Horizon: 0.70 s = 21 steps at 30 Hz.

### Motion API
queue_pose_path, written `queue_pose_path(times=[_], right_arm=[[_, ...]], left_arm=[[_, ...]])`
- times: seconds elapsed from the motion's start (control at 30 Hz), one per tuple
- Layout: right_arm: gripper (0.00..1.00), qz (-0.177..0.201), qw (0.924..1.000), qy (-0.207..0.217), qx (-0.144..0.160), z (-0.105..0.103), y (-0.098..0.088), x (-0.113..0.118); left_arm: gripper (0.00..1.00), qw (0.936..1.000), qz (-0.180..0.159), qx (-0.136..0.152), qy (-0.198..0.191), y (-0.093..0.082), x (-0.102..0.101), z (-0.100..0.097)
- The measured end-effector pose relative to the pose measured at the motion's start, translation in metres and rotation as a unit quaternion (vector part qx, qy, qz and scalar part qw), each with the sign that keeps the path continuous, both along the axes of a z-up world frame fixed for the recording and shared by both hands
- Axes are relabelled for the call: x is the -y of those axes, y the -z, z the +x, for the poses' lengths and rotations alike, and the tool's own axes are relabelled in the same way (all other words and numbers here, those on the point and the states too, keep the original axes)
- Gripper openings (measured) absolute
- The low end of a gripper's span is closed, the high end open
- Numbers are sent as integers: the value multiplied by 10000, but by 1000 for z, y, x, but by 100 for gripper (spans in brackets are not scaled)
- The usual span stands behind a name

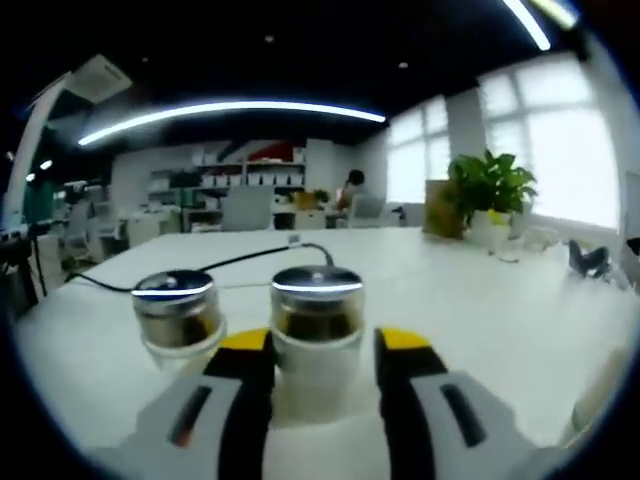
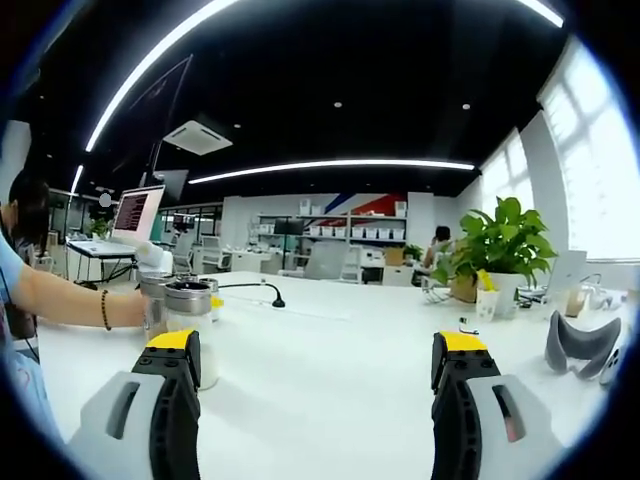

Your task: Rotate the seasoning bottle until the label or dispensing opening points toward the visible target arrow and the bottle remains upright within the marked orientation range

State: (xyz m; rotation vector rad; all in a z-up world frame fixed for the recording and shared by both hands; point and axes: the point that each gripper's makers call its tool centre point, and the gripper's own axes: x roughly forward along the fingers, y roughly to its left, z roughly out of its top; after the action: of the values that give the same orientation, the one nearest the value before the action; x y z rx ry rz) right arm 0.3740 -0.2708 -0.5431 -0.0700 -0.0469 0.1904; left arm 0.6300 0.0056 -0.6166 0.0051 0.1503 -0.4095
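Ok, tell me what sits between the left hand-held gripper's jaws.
In the left gripper view, the right-hand seasoning bottle stands upright between the left hand-held gripper's jaws.

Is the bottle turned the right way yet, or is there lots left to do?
Just starting. Done: the left tool has reached the nearer bottle, its jaws on either side, though I can't tell if they grip it. The bottle stands upright beside a second bottle. The right tool hangs open over the table. Left: the turning. I see no arrow to aim at.

Two seasoning bottles stand side by side on the tabletop (image 1: 520, 330): one (image 1: 317, 325) at 12 o'clock, the other (image 1: 178, 315) at 10. A cable (image 1: 230, 262) runs behind them, and a potted plant (image 1: 490, 195) stands at 2 o'clock.
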Motion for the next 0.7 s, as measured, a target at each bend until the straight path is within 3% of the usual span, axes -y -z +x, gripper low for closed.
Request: queue_pose_path(times=[0.3,0.57,0.7], right_arm=[[100,-4,10000,-10,-20,0,1,0],[100,33,10000,-5,-74,1,4,1],[100,59,9999,-19,-106,1,5,0]], left_arm=[[37,9995,270,18,-132,1,0,11],[36,9998,132,-19,-135,1,0,14],[36,9997,224,26,-115,0,1,14]])
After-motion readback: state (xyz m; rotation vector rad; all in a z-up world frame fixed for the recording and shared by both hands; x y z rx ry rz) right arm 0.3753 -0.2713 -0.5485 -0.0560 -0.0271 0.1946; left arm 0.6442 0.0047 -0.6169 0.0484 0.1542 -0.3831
